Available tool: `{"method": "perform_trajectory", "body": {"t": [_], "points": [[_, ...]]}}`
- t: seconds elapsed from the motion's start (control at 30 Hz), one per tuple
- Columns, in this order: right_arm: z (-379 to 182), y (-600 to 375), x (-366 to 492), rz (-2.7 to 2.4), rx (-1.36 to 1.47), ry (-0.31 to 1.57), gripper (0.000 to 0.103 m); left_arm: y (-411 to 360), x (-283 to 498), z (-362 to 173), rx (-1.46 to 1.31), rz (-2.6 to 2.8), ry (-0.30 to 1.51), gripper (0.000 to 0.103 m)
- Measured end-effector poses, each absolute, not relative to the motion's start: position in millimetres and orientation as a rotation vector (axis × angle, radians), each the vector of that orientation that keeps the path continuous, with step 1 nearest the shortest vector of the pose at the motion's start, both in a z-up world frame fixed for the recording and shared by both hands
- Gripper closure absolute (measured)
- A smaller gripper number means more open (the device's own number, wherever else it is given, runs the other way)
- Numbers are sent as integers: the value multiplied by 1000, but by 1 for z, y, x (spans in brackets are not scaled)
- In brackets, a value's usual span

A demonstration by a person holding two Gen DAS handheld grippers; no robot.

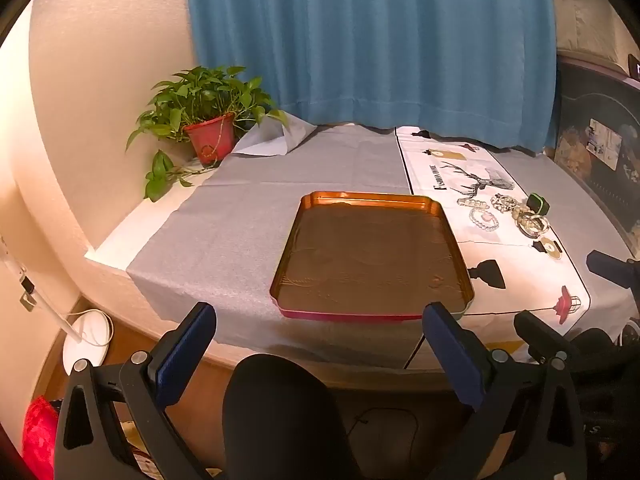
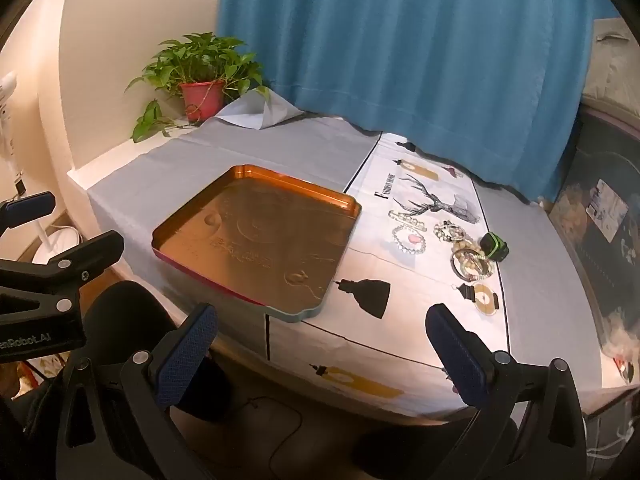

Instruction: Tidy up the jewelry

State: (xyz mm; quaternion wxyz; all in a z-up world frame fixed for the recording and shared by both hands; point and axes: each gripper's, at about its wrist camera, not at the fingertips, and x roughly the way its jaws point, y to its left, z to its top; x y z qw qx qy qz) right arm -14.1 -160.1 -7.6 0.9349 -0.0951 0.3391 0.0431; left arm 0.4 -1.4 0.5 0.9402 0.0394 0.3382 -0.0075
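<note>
Left wrist view shows the left gripper (image 1: 320, 320) with its two blue fingers (image 1: 186, 354) spread wide and nothing between them; it hangs before the near edge of the table. I take the copper tray (image 1: 372, 256) as the landmark. The tray lies flat on the grey cloth (image 1: 224, 216) and it is empty. Far to the left of the tray and behind it stands one potted plant (image 1: 204, 120).

Just to the right of the tray, on the white printed cloth (image 1: 516, 276), lies the jewelry (image 1: 504, 212) in a small group. I count about four bead bracelets, but two or three of them overlap, so the count is not sure. One of them, a clear bead bracelet (image 2: 409, 239), lies closest to the tray and apart from the others. At the right end of the group, farthest from the tray, stands one small green and black box (image 2: 495, 245).

In the right wrist view the right gripper (image 2: 320, 340) is also wide open and holds nothing; it hangs before the table edge, to the right of the tray's near corner.

I judge the bracelets light and limp, because beads on a cord sag when lifted, and the smooth beads can slip from the pads. It seems best to pinch across one side of the loop. The tangled ones may drag each other. The box looks stiff and is easy to take by its two sides.
</note>
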Motion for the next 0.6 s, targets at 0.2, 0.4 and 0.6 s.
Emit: {"method": "perform_trajectory", "body": {"t": [0.2,0.4,0.6], "points": [[-8,-159,-15,92,-195,694,0,-2,0,1,82,-15,690,0],[-8,-159,-14,95,-195,697,0,-2,0,1,81,-15,691,0],[-10,-160,-14,95,-195,696,0,-3,-1,3,82,-13,692,0]]}}
